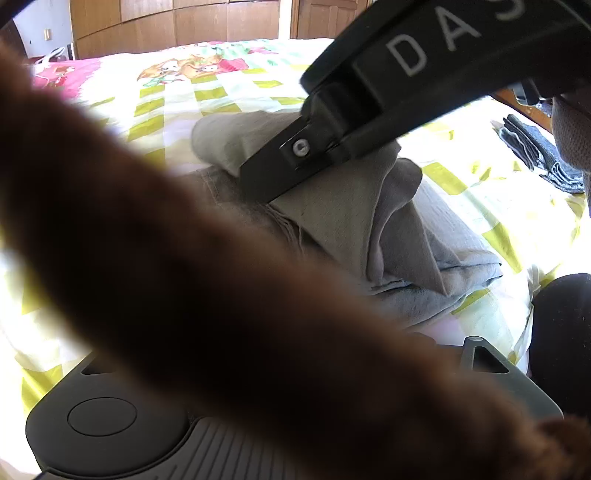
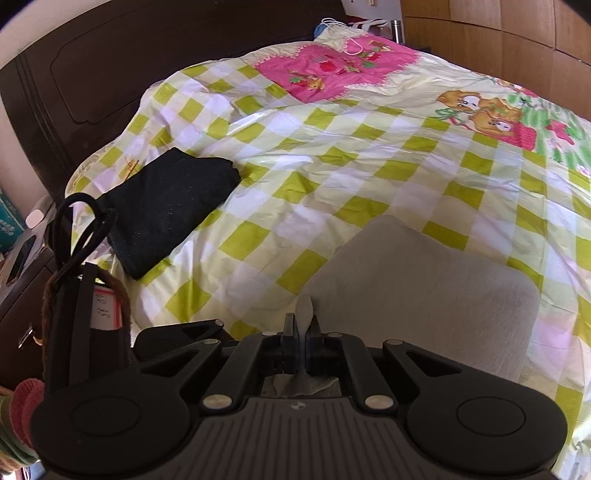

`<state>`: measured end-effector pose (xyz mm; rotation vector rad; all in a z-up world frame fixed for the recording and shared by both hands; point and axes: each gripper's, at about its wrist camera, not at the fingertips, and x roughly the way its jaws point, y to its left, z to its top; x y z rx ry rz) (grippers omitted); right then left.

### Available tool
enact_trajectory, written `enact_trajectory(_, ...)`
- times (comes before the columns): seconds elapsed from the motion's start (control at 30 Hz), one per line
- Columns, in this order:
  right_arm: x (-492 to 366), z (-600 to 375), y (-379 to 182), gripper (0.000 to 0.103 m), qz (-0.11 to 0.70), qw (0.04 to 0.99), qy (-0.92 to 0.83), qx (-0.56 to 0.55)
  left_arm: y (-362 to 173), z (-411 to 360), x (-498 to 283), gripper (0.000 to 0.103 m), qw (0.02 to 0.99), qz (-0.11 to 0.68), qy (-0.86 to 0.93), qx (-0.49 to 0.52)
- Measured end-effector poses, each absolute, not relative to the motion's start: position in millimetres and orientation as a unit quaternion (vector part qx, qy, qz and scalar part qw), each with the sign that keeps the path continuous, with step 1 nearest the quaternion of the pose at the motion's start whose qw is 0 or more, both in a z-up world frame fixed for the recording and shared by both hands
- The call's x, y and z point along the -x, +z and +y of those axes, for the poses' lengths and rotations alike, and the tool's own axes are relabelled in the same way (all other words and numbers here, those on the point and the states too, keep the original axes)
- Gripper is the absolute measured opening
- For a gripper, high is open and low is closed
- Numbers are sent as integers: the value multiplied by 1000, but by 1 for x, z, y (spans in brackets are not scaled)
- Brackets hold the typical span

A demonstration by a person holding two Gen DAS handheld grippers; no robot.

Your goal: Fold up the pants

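Beige pants (image 1: 351, 221) lie in a folded heap on the checked bedspread (image 1: 166, 99). My right gripper (image 1: 266, 181) comes in from the upper right in the left wrist view, with its tip down on the top layer of the heap. In the right wrist view, that gripper (image 2: 303, 325) is shut on a thin fold of the pants (image 2: 424, 288), and a tab of cloth sticks up between the fingers. Of my left gripper, only the body (image 1: 103, 417) and one widely spread finger link (image 1: 484, 354) show. A blurred brown band (image 1: 184, 266) close to the lens hides its fingertips.
A folded black garment (image 2: 166, 206) lies at the left of the bed near the dark headboard (image 2: 110, 74). Grey folded clothes (image 1: 535, 155) sit at the bed's right edge. A wooden wardrobe (image 1: 184, 26) stands behind. A black upright device with a brown strap (image 2: 81, 302) shows at left.
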<state>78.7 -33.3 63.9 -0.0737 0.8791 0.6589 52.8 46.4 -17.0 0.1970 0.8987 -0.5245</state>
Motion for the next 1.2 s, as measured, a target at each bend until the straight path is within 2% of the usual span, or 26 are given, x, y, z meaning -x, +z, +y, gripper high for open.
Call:
enact_trajectory(0.13, -81, -31, 57, 22, 431, 839, 327, 55, -16, 46, -50, 82, 866, 421, -250, -101)
enact_trajectory(0.37, -89, -30, 33, 23, 451, 827, 336, 23, -11, 48, -39, 83, 871, 410, -249, -108)
enact_trajectory(0.47, -92, -25, 27, 27, 457, 821, 341, 28, -12, 52, -34, 84, 870, 412, -248, -105)
enact_trajectory(0.57, -92, -25, 27, 35, 464, 811, 355, 23, -12, 53, -33, 84, 870, 413, -246, -106)
enact_trajectory(0.77, -93, -38, 43, 36, 453, 811, 369, -33, -10, 53, -27, 85, 874, 409, -240, -111)
enact_trajectory(0.97, -115, -44, 54, 37, 435, 843, 316, -32, -5, 71, -19, 86, 880, 412, -224, -71)
enact_trajectory(1.2, -154, -25, 49, 48, 448, 862, 236, -18, 22, 82, -11, 86, 896, 381, -226, -37)
